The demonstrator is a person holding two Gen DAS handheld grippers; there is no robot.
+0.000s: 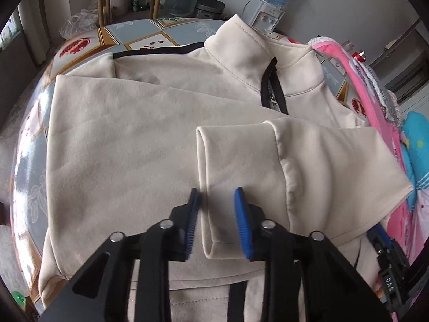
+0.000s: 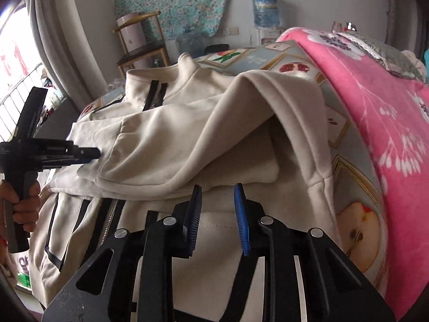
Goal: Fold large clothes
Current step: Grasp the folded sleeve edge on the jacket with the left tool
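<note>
Fingers (image 1: 242, 222) of the left gripper (image 1: 217, 225) are hovering released over the cream jacket (image 1: 120, 147), its folded sleeve cuff (image 1: 214, 166) lying right between the blue pads. Just beyond that cuff, the right gripper (image 2: 217, 214) is also hanging released, empty, facing the jacket's raised side fold (image 2: 241, 112). Judging from here, flattening that fold cleanly means pinching the hem edge, not the bulk, and drawing it level. Farther past the cuff, the jacket's collar is lying on the patterned worktop (image 1: 166, 35), a pink blanket (image 2: 375, 123) sitting alongside.
</note>
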